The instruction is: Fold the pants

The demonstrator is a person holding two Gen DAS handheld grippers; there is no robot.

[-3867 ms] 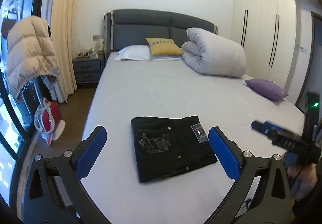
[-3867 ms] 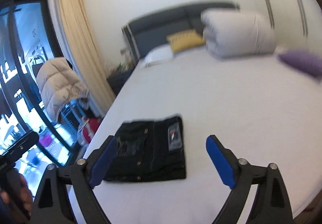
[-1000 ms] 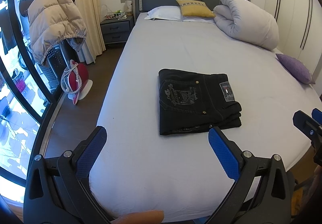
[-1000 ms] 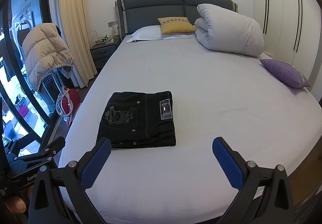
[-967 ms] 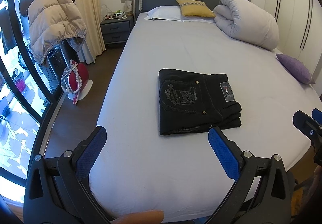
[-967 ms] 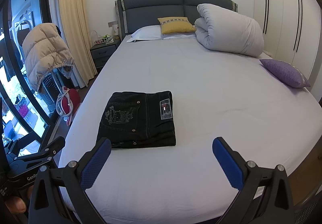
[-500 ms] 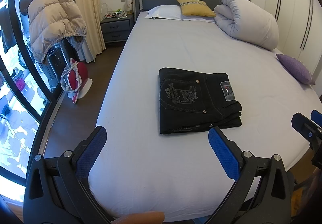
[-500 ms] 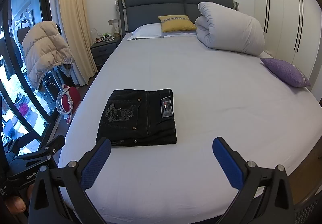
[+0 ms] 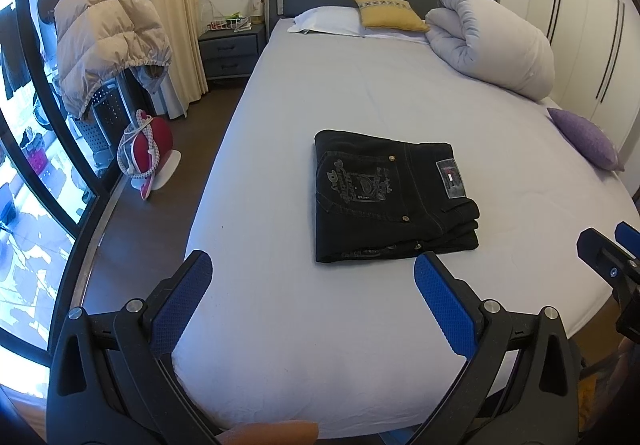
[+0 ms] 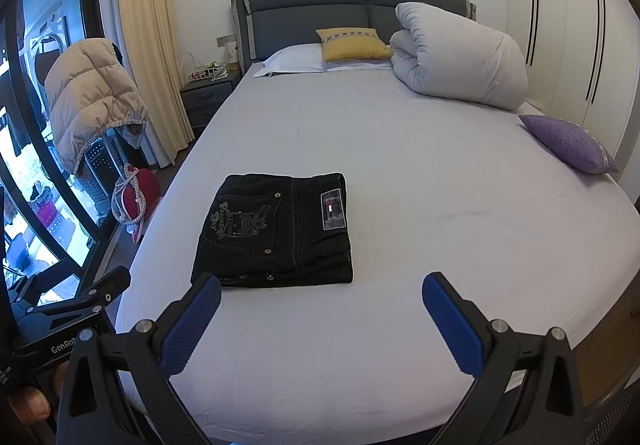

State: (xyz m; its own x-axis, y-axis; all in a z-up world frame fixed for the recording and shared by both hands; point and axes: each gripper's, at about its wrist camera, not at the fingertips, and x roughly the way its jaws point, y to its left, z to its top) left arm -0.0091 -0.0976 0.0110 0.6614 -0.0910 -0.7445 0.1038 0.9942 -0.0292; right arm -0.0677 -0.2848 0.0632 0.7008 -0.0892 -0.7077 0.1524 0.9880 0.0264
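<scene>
The black jeans [image 9: 394, 201] lie folded into a compact rectangle on the bed [image 9: 360, 97], resting flat on the pale sheet in its near half, closer to the window-side edge than to the wardrobe side. The embroidered back pocket and a sewn brand patch face up, and the stacked layers show along the nearer edge.

The left gripper [image 9: 312, 301] hangs above the foot of the bed with its blue-padded fingers [image 9: 182, 301] spread wide, holding nothing; the jeans lie just beyond its right fingertip. The right gripper [image 10: 320, 317] hangs near the same end of the bed, its jaws also wide apart and empty, with the jeans just past its left fingertip.

At the head of the bed a white pillow [image 10: 294, 61] and a yellow cushion [image 10: 352, 39] lie against the grey headboard [image 10: 312, 9], with a rolled white duvet [image 10: 460, 59] beside them. A purple cushion [image 10: 568, 143] sits at the wardrobe-side edge. On the window side of the bed stand a nightstand [image 9: 228, 53], a beige puffer jacket [image 9: 108, 33] draped over a stand, and a red object [image 9: 146, 143] on the floor.
</scene>
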